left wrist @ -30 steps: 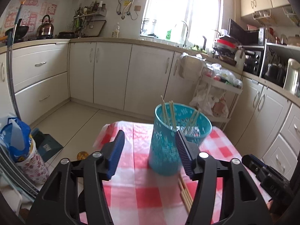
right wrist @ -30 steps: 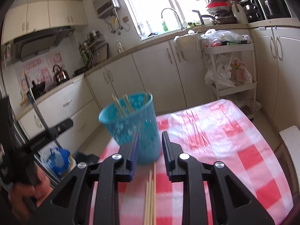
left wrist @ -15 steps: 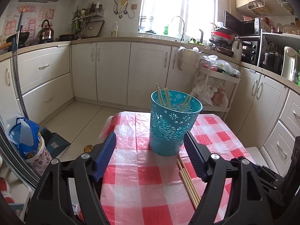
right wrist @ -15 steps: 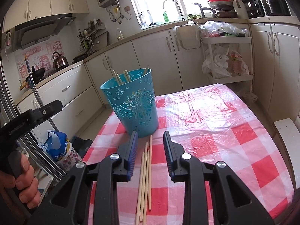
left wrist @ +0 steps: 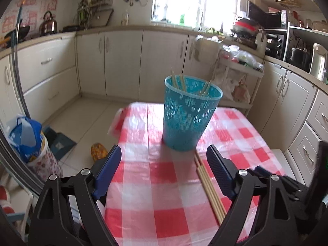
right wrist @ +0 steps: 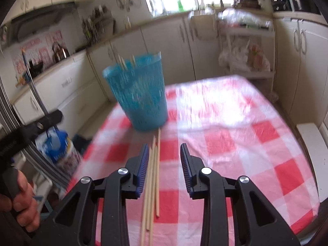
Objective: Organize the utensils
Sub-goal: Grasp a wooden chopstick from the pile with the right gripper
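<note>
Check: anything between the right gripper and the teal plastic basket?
Only wooden chopsticks lying on checked cloth, running from right gripper toward teal plastic basket; right wrist view.

The basket (left wrist: 188, 119) is perforated blue plastic. The chopsticks (right wrist: 152, 180) are pale matt wood. The bench cloth (left wrist: 164, 186) is glossy, wrinkled plastic. The kettle (left wrist: 48, 23) is shiny metal.

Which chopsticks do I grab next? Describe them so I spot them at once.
Find the red-and-white checked tablecloth, then the blue perforated basket standing on it. The loose chopsticks lie flat in a bundle just in front of the basket; unlike the ones standing inside it, these rest on the cloth.
</note>
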Available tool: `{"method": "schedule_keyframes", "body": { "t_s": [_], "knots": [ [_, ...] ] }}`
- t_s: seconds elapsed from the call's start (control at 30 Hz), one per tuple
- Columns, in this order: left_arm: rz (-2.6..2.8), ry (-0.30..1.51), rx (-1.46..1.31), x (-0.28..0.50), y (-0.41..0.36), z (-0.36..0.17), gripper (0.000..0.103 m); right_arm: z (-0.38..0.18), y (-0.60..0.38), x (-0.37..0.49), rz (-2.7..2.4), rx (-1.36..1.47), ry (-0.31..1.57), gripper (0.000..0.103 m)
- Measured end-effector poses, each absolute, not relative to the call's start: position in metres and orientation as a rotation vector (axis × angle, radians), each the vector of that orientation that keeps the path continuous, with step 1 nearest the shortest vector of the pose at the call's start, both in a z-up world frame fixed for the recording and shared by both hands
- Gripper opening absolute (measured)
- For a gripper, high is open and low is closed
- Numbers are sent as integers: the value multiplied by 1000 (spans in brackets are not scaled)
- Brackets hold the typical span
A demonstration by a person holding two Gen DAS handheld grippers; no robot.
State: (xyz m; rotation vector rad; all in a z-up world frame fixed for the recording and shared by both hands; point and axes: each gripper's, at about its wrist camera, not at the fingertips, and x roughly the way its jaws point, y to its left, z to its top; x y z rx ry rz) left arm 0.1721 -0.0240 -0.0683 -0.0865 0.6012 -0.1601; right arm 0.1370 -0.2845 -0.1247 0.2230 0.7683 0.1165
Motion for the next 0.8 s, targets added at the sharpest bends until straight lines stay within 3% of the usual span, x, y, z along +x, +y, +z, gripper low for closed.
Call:
{"method": "schedule_keyframes", "body": {
  "t_s": [0.1,0.43,0.8],
  "knots": [
    [-151,633,-90,174,-21,-80,82,-142,-278,145,115,185,846,32],
    [-138,715,-86,176,-10,-111,83,-159,-255,192,132,82,928,17],
    [-170,773,-66,180,-21,-134,83,-175,-250,255,173,63,1013,16]
  ]
}}
